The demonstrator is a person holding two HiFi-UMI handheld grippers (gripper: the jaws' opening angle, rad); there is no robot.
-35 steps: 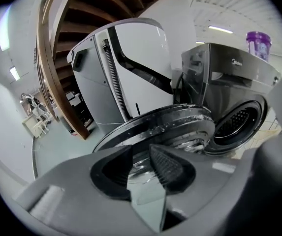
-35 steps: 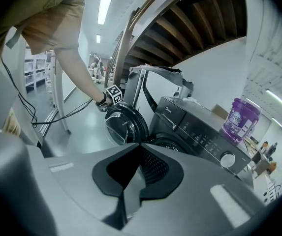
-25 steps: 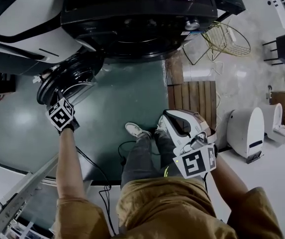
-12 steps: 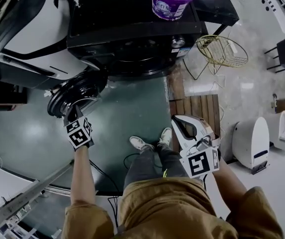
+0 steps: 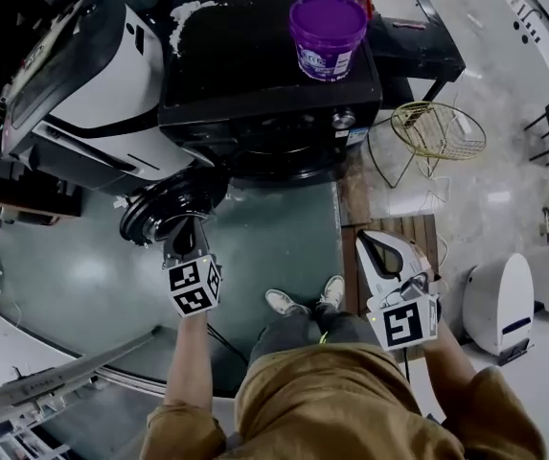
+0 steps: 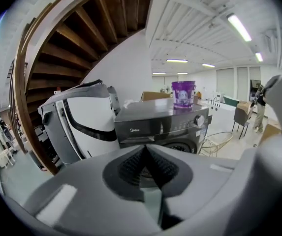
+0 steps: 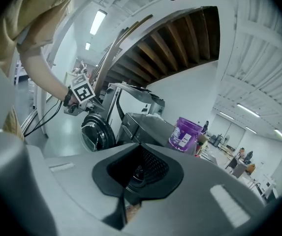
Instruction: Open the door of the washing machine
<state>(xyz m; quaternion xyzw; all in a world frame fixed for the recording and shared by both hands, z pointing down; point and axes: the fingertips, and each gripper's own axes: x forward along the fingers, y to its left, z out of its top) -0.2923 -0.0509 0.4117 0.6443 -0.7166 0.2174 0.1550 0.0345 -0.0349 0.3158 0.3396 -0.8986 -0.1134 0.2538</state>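
The black washing machine point(image 5: 274, 94) stands at the top of the head view, and its round door point(image 5: 169, 209) hangs swung out to the left. My left gripper point(image 5: 180, 247) is just below the door's rim, pointing at it, with its jaws shut on nothing. In the left gripper view, the left gripper point(image 6: 148, 173) has its pads pressed together and the washing machine point(image 6: 160, 124) stands beyond them. My right gripper point(image 5: 375, 242) is off to the right, away from the machine. Its own view shows the right gripper point(image 7: 137, 173) shut and empty, with the open door point(image 7: 94, 134) far ahead.
A purple bucket point(image 5: 327, 27) sits on the machine's top. A white appliance point(image 5: 82, 75) stands to its left, and a gold wire chair point(image 5: 437, 127) and wooden slats point(image 5: 389, 228) to its right. White rounded units point(image 5: 499, 300) are at the far right. A cable point(image 5: 217, 338) runs by my shoes.
The view has risen and drawn back, so more of the machine's top shows. Both grippers have come up and back with it. The door stays swung out.
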